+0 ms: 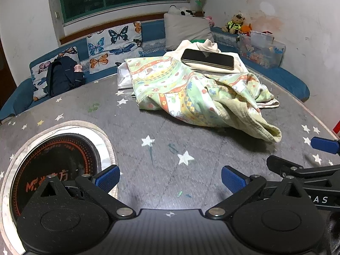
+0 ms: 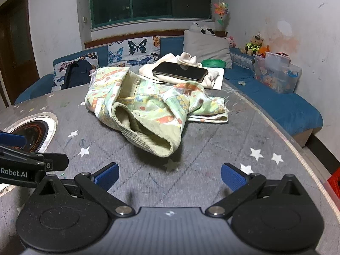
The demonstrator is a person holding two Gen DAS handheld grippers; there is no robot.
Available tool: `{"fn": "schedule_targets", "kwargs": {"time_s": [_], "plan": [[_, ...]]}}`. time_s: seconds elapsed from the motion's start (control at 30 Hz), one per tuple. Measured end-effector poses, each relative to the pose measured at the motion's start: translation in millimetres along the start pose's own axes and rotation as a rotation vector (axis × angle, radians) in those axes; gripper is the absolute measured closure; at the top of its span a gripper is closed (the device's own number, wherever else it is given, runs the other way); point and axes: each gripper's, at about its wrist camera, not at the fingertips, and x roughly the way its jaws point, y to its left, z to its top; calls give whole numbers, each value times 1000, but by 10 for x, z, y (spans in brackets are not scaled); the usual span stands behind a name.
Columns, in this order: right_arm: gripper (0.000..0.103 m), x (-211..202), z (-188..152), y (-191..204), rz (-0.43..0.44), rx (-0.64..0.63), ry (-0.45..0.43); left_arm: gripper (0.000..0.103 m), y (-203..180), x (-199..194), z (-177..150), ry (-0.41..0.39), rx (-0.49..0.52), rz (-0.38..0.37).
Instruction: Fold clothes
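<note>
We hold both the left gripper (image 1: pixel 170 179) and the right gripper (image 2: pixel 169 177) spread wide and empty over the tabletop (image 1: pixel 148 114), the crumpled patterned garment (image 2: pixel 148 108) lying ahead, its ribbed cuff (image 2: pixel 163 146) nearest the right gripper, pointing toward it.

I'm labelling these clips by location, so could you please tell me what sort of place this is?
Most likely a home living room. A blue sofa with butterfly cushions runs under a dark window, soft toys sit in the corner, and clothes lie on a star-patterned table.
</note>
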Motion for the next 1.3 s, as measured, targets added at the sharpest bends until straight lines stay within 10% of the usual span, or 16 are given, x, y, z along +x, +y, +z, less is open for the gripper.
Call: {"fn": "schedule_targets", "kwargs": {"time_s": [1.3], "plan": [[14,303,614,205,105,-100,-24,0,276,279,614,1,-28,59]]}}
